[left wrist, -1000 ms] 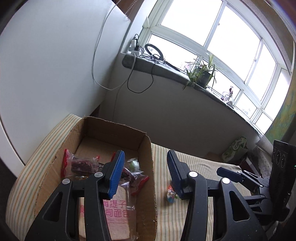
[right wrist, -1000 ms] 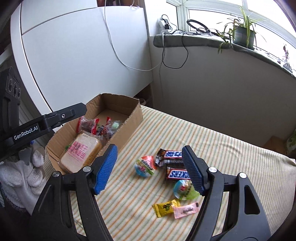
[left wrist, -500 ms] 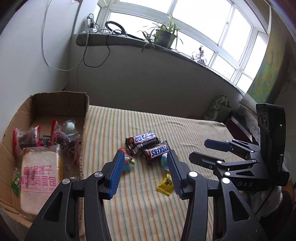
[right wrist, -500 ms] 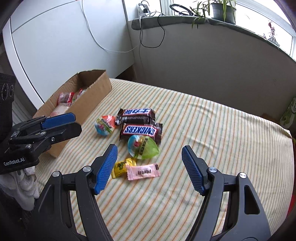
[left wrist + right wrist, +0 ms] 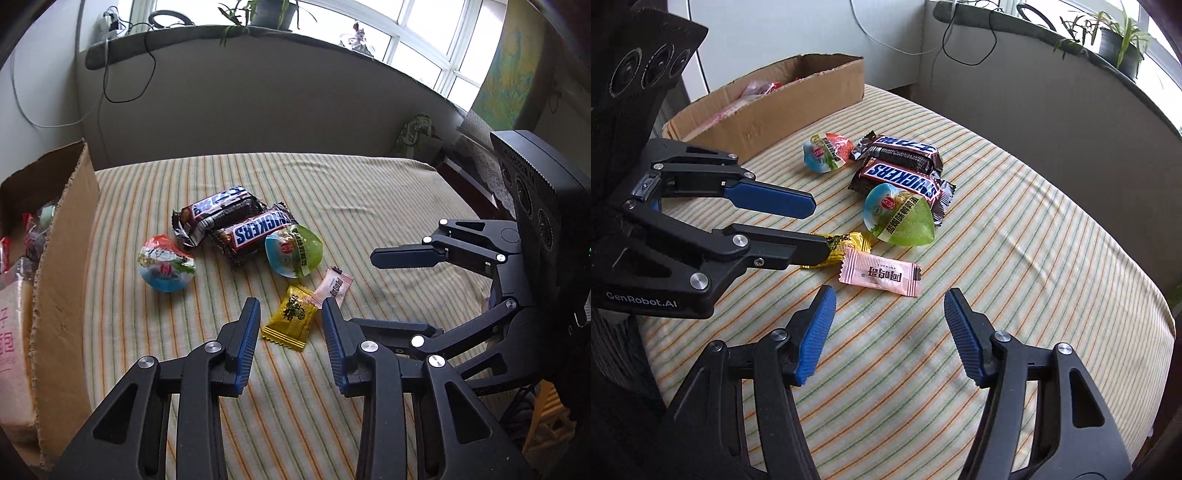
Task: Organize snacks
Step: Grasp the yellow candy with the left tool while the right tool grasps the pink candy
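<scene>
Loose snacks lie on the striped cloth: two Snickers bars (image 5: 255, 230) (image 5: 901, 177), a green jelly cup (image 5: 293, 251) (image 5: 899, 216), a red-and-blue jelly cup (image 5: 166, 264) (image 5: 825, 153), a yellow candy (image 5: 291, 319) (image 5: 846, 243) and a pink candy (image 5: 332, 286) (image 5: 881, 273). My left gripper (image 5: 290, 325) (image 5: 818, 223) is open, its jaws on either side of the yellow candy, just above the cloth. My right gripper (image 5: 888, 321) (image 5: 373, 288) is open and empty, just short of the pink candy.
A cardboard box (image 5: 62, 258) (image 5: 783, 105) holding bread and snack packets stands at the left edge of the cloth. Behind is a grey wall with a windowsill, cables and a potted plant (image 5: 1119, 40). The cloth drops off at the right (image 5: 1156, 295).
My left gripper has swung from over the box to the loose snacks and come down around the yellow candy. My right gripper has moved in toward the pink candy.
</scene>
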`<action>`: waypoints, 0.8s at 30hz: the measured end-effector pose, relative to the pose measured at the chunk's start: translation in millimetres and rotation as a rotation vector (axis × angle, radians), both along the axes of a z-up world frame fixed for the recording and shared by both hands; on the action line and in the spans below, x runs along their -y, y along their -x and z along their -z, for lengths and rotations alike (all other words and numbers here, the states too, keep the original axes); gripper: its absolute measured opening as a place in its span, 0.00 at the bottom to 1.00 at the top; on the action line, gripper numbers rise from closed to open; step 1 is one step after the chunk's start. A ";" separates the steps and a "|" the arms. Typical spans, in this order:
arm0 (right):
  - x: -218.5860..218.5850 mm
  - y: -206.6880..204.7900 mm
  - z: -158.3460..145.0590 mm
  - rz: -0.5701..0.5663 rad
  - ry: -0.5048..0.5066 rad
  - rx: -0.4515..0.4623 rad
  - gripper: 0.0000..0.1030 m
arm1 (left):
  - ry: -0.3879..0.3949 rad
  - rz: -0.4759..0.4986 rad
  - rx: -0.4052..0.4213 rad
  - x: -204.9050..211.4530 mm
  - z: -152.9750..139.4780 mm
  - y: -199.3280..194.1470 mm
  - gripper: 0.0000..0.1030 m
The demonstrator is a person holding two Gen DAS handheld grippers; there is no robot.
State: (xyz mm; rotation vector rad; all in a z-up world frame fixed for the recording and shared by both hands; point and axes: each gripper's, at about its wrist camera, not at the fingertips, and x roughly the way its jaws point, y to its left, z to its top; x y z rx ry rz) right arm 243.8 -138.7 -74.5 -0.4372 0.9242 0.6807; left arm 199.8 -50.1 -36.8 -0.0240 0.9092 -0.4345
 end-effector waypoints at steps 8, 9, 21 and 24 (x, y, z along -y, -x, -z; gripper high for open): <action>-4.6 -12.9 2.0 -0.071 0.045 0.023 0.48 | -0.071 0.033 -0.017 13.4 15.9 -4.5 0.32; -4.7 -13.9 1.7 -0.078 0.044 0.027 0.48 | -0.074 0.032 -0.015 13.3 16.3 -4.5 0.32; -11.2 -24.9 4.4 -0.139 0.008 0.012 0.48 | -0.091 0.012 0.004 9.4 18.8 -9.7 0.22; -15.4 -28.1 5.8 -0.143 -0.014 0.000 0.48 | -0.099 0.014 0.011 9.5 19.7 -8.4 0.22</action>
